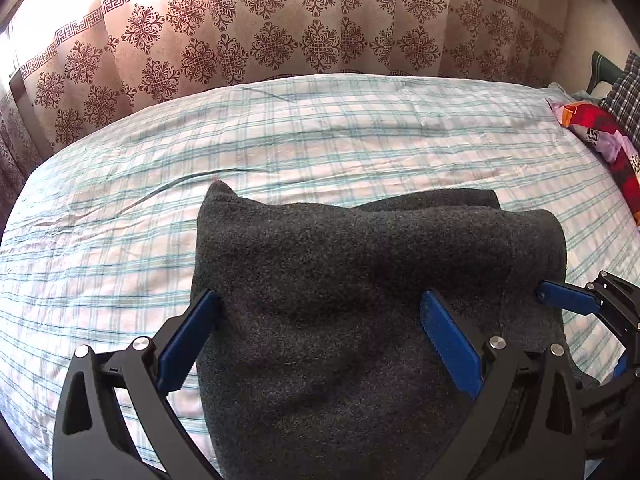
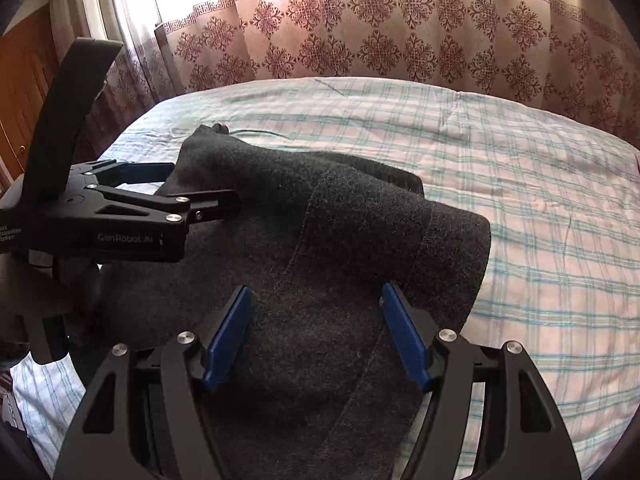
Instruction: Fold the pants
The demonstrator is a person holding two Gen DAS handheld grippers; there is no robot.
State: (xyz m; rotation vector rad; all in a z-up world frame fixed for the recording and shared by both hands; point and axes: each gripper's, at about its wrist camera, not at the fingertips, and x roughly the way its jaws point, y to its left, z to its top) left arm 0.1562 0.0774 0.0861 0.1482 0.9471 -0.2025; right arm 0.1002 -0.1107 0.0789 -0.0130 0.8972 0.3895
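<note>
Dark grey fleece pants (image 1: 360,272) lie folded in a thick bundle on the bed (image 1: 280,140), with one corner sticking up at the far left. My left gripper (image 1: 320,298) is open wide, its blue pads straddling the near part of the bundle without pinching it. At the right edge of that view, a blue finger (image 1: 568,300) of my right gripper rests by the pants' right side. In the right wrist view, my right gripper (image 2: 316,292) is open over the pants (image 2: 340,220), and the left gripper (image 2: 204,188) reaches in from the left.
The bed has a pale plaid sheet (image 2: 520,200) with wrinkles. A patterned brown curtain (image 1: 280,32) hangs behind it. Bright red and purple cloth (image 1: 600,136) and a checked pillow (image 1: 628,88) lie at the far right. A wooden door (image 2: 24,80) stands left.
</note>
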